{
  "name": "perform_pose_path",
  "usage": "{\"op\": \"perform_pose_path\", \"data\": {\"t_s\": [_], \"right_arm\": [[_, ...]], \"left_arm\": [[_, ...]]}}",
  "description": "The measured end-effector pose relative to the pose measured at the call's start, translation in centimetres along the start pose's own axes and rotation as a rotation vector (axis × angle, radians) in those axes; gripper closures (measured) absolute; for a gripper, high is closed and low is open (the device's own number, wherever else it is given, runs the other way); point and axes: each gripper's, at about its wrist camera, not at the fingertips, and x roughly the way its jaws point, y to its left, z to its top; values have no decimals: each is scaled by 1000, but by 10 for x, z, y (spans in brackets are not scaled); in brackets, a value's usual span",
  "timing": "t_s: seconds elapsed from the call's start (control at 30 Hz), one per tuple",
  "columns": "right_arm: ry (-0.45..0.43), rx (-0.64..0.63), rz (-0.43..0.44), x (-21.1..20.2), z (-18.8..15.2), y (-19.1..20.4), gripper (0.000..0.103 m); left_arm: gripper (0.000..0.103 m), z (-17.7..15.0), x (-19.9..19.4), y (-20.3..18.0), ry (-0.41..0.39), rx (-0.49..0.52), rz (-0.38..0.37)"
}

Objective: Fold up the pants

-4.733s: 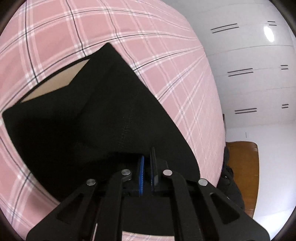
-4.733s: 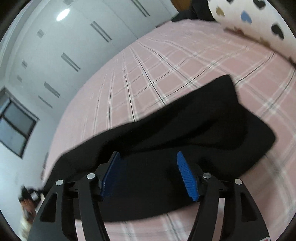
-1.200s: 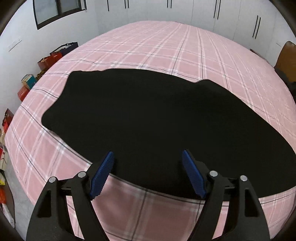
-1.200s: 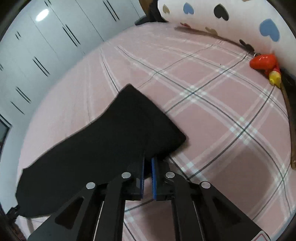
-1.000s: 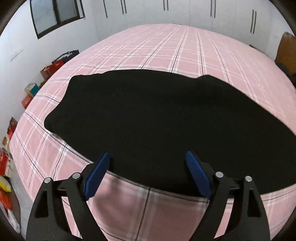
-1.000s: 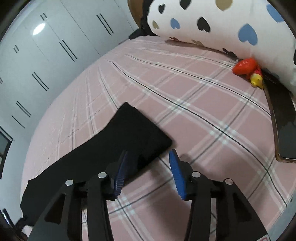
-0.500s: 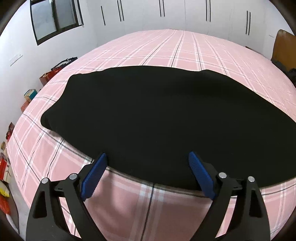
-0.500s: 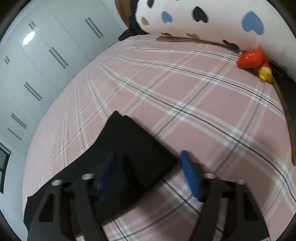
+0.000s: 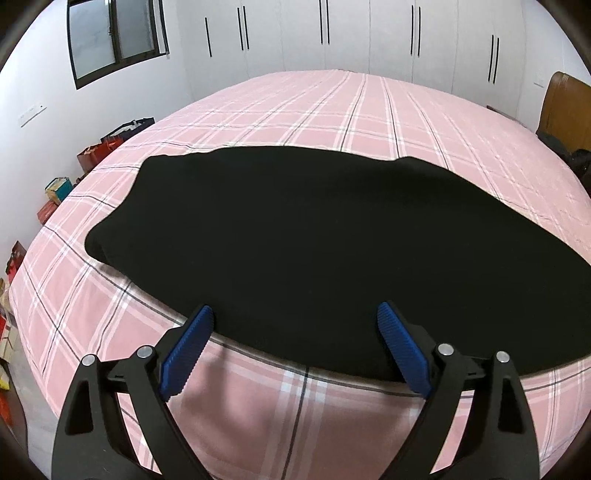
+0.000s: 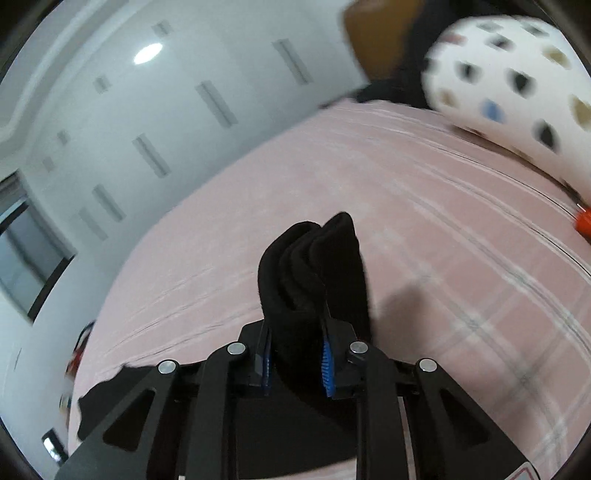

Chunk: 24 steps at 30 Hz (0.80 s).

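The black pants (image 9: 314, 240) lie spread flat across the pink plaid bed (image 9: 332, 99) in the left wrist view. My left gripper (image 9: 295, 343) hovers over their near edge, wide open, with nothing pressed between its blue pads (image 9: 184, 347). In the right wrist view, the right gripper (image 10: 297, 360) is closing on a bunched end of the pants (image 10: 314, 269). That end is lifted off the bed and its folds stick up between the pads. More black cloth trails low at the left (image 10: 110, 398).
White wardrobe doors (image 9: 325, 33) line the far wall, with a window (image 9: 110, 37) to the left. Bags and boxes (image 9: 55, 188) sit on the floor by the bed's left side. A heart-print pillow (image 10: 517, 85) and a red toy (image 10: 583, 221) lie at the bed's head.
The right gripper closed on the pants' end and lifted it off the bed, swinging upward; its view is blurred. The left gripper stayed open over the near edge, tilting slightly.
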Motion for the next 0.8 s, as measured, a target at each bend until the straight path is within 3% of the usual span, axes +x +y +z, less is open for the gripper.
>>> {"op": "perform_pose_path", "data": {"t_s": [0.27, 0.4, 0.53, 0.8], "right_arm": [[71, -178, 131, 31, -22, 123, 84], [126, -286, 155, 46, -51, 178, 84], [230, -420, 158, 69, -103, 230, 84], [410, -575, 120, 120, -192, 264, 83]], "left_arm": [[15, 4, -1, 15, -4, -39, -11], [15, 4, 1, 19, 4, -30, 6], [15, 4, 2, 17, 7, 2, 28], [15, 4, 1, 16, 34, 46, -5]]}}
